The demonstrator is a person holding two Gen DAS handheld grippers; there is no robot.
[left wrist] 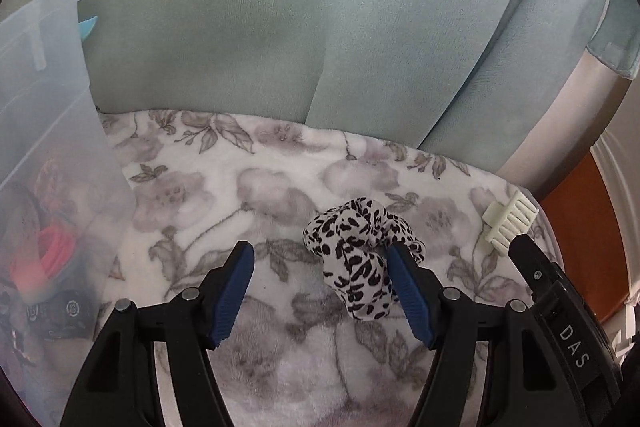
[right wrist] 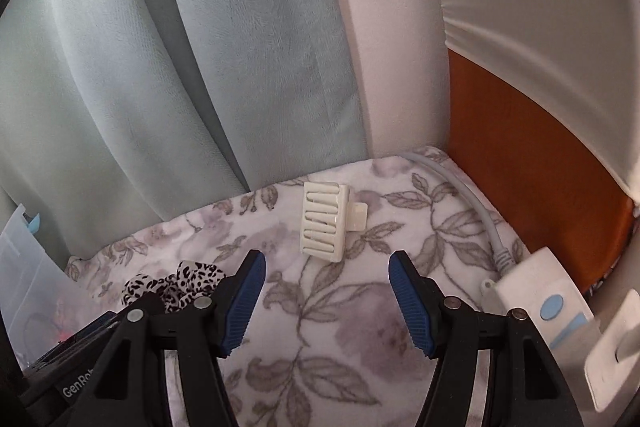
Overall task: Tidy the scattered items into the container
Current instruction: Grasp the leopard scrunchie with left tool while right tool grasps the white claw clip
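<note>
Left wrist view: leopard-print scrunchie (left wrist: 360, 259) lies loose against the right pad of the wide-open left gripper (left wrist: 320, 291). Some items are already stowed in the translucent container (left wrist: 48, 131). Cream claw clip (right wrist: 325, 225) is seen ungrasped, just ahead of the wide-open right gripper (right wrist: 327, 301).

The scrunchie (left wrist: 360, 259) lies on the blanket (left wrist: 224, 171), in front of the cushions (left wrist: 248, 27). The storage bin (left wrist: 48, 131) stands at its left, holding other items. The hair claw clip (right wrist: 326, 223) lies to the scrunchie's right, with a cabled controller (right wrist: 544, 303) further right.
</note>
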